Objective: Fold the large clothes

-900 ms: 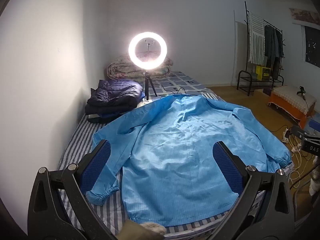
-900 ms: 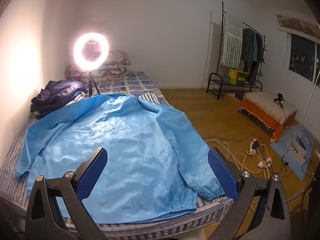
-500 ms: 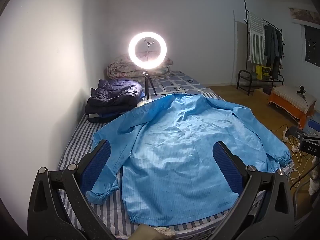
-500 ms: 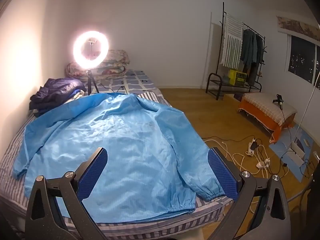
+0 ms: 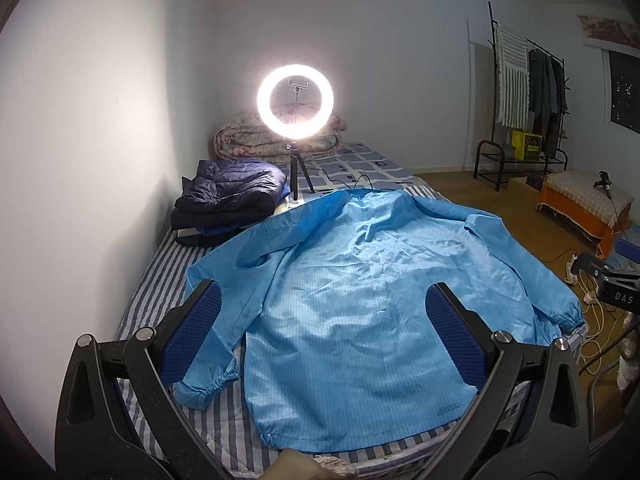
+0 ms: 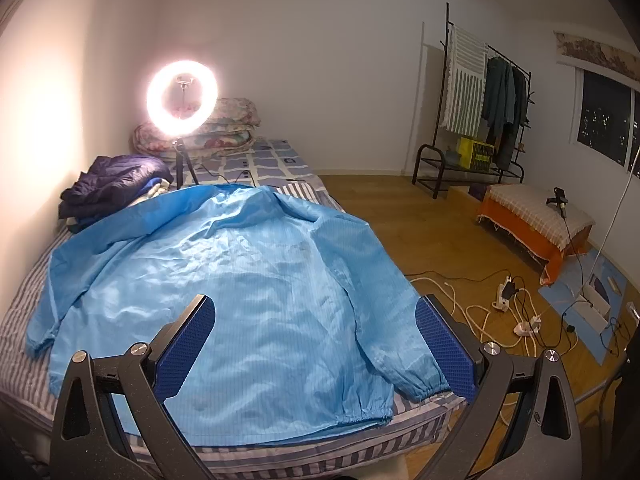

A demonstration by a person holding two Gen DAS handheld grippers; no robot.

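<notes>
**Blue jacket spread for folding**

Large light-blue, thin, faintly wrinkled jacket [image 5: 360, 296] [image 6: 240, 280] lying flat on striped bed [image 5: 160, 280], sleeves out, elastic hem nearest. Left gripper [image 5: 324, 336] and right gripper [image 6: 314, 340] hovering above, both gaping wide, holding nothing.

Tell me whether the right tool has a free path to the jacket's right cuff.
Probably yes: the right tool is open, and the right cuff lies uncovered on the bed's edge just ahead, nothing between them.

A blue jacket [image 5: 360, 300] lies spread flat on the striped bed [image 5: 160, 280]. The left tool [image 5: 324, 332] hangs above its hem, jaws wide apart. A lit ring light [image 5: 295, 102] stands at 12 o'clock, dark folded clothes [image 5: 228, 196] at 10 o'clock.
</notes>
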